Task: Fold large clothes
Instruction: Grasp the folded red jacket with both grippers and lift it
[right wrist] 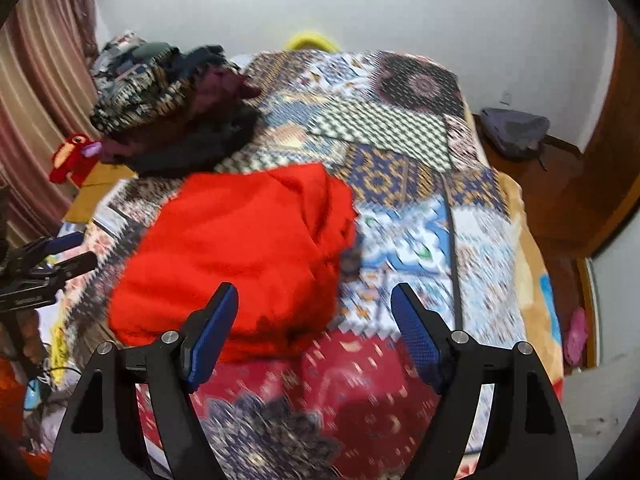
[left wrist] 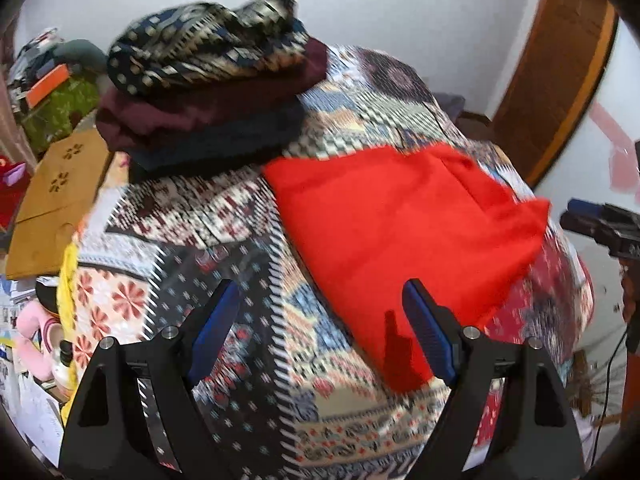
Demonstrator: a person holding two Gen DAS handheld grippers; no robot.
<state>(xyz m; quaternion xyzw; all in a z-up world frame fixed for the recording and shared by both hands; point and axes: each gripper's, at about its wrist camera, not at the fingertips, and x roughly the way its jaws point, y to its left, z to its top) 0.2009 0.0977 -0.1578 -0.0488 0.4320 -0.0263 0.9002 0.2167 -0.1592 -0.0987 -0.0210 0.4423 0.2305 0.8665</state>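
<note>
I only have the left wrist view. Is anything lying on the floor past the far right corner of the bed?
Observer: Yes, a grey-purple bag lies on the wooden floor by the wall there.
Operator: How does the red garment look from the right side?
Observer: The red garment is bunched into a rounded heap with folds at its far end, not flat.
Operator: Is my right gripper holding it?
Observer: No. The right gripper is open with nothing between its pads, over the patterned bedspread; only its left finger overlaps the garment's near edge.
</note>
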